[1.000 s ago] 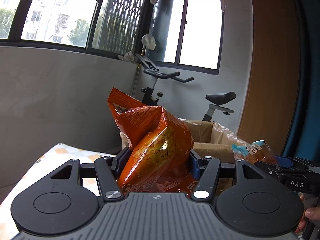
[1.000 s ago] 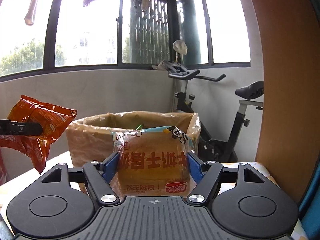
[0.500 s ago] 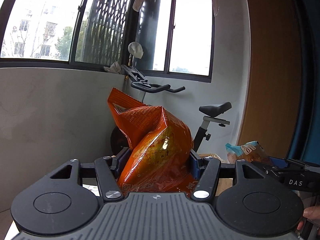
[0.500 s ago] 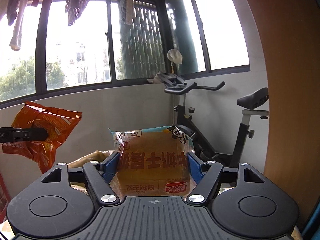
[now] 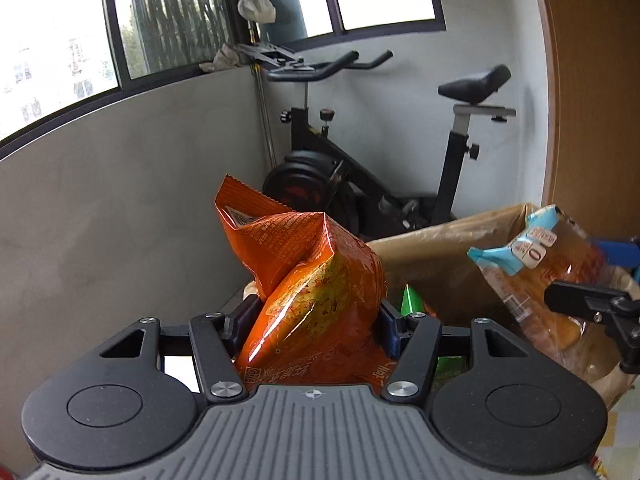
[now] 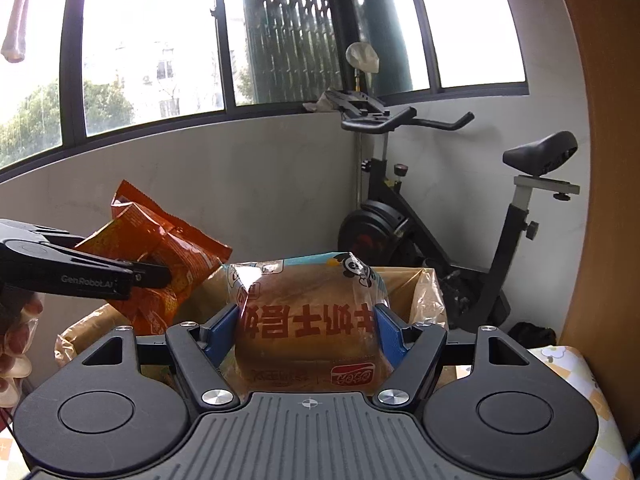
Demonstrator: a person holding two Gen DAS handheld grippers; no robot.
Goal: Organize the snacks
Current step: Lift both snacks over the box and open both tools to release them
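My left gripper [image 5: 314, 320] is shut on an orange chip bag [image 5: 312, 280] and holds it up near the left rim of a brown cardboard box [image 5: 436, 256]. My right gripper [image 6: 306, 332] is shut on a clear bag of sliced bread [image 6: 308, 320] with red lettering, held above the same box [image 6: 416, 292]. The bread bag also shows at the right of the left wrist view [image 5: 540, 276]. The chip bag shows at the left of the right wrist view [image 6: 160, 264]. A green packet [image 5: 412, 300] lies inside the box.
An exercise bike [image 6: 448, 224] stands in the corner behind the box, under the windows. A grey wall [image 5: 120, 200] runs along the left. A wooden panel [image 6: 608, 200] stands at the right. A checkered tablecloth [image 6: 580, 384] shows at the lower right.
Both grippers have tilted back down and moved in over the box, which rose back into view. The two bags stay gripped and are now closer together.
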